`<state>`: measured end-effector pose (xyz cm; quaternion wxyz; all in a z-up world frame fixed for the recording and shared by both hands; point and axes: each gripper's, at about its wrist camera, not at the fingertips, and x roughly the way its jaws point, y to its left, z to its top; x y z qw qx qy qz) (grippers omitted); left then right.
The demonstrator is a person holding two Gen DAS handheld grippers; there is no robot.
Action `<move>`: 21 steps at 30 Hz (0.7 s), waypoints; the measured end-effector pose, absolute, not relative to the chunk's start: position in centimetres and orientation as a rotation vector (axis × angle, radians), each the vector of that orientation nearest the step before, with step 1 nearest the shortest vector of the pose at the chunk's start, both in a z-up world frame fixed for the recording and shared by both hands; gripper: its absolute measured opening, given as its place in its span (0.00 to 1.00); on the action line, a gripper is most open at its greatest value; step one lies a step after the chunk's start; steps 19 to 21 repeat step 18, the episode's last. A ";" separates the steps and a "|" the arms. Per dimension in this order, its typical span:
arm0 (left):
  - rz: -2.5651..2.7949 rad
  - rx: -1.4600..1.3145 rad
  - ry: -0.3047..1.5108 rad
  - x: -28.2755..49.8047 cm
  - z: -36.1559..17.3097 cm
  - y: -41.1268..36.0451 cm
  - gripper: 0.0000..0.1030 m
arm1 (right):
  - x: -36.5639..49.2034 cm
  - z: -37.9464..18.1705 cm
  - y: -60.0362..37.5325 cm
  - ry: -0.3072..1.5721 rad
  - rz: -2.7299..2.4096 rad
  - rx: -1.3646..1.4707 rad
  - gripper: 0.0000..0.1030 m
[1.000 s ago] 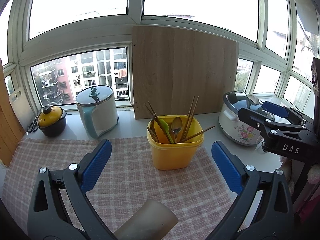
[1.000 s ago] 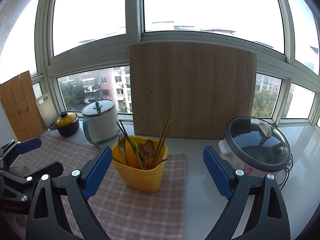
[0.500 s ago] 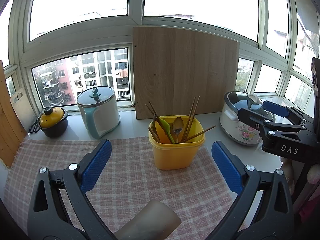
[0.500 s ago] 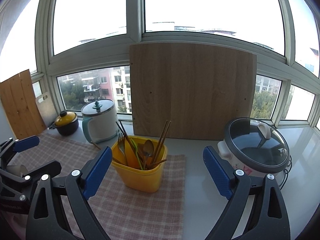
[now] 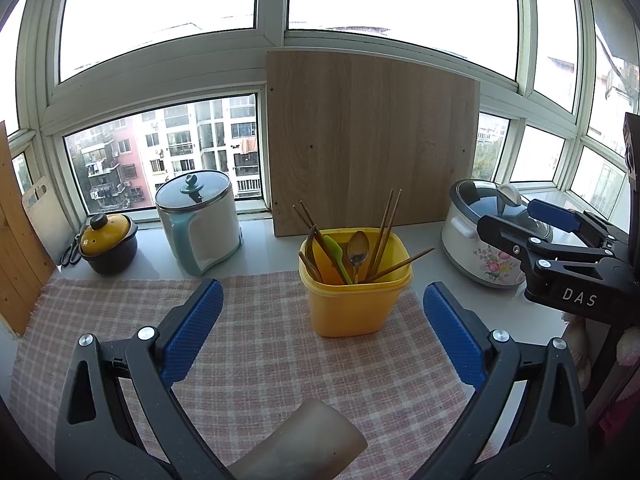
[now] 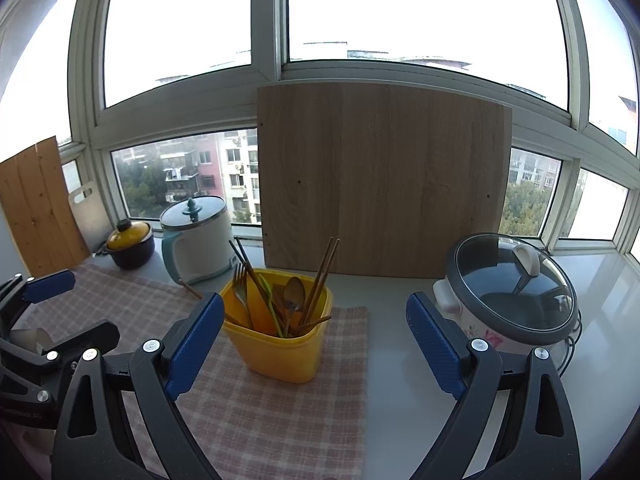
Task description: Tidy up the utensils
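A yellow tub (image 5: 354,304) stands on a pink checked cloth (image 5: 248,360) and holds chopsticks, a spoon (image 5: 357,246), a green utensil and, in the right wrist view, a fork (image 6: 239,280). The tub shows in the right wrist view too (image 6: 280,348). My left gripper (image 5: 320,332) is open and empty, short of the tub. My right gripper (image 6: 314,344) is open and empty, with the tub between its fingers in view. A beige cup-like object (image 5: 304,444) lies at the left view's bottom edge.
A white kettle pot (image 5: 198,220) and a small yellow-lidded pot (image 5: 108,246) stand at the back left. A rice cooker (image 6: 508,300) stands at the right. A wooden board (image 6: 380,176) leans on the window. The right gripper shows at the left view's right edge (image 5: 568,248).
Both views have shifted very slightly; the tub sits a touch further right in the left wrist view. Nothing was taken hold of or let go.
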<state>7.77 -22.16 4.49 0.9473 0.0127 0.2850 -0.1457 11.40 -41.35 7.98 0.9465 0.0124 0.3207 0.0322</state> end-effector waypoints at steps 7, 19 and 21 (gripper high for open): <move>-0.290 0.023 0.585 7.7 4.3 -22.0 0.99 | 11.4 7.8 -41.5 0.661 0.065 0.028 0.90; -0.263 0.027 0.582 7.0 4.1 -21.2 0.99 | 11.6 7.2 -41.4 0.682 0.067 0.029 0.90; -0.263 0.027 0.582 7.0 4.1 -21.2 0.99 | 11.6 7.2 -41.4 0.682 0.067 0.029 0.90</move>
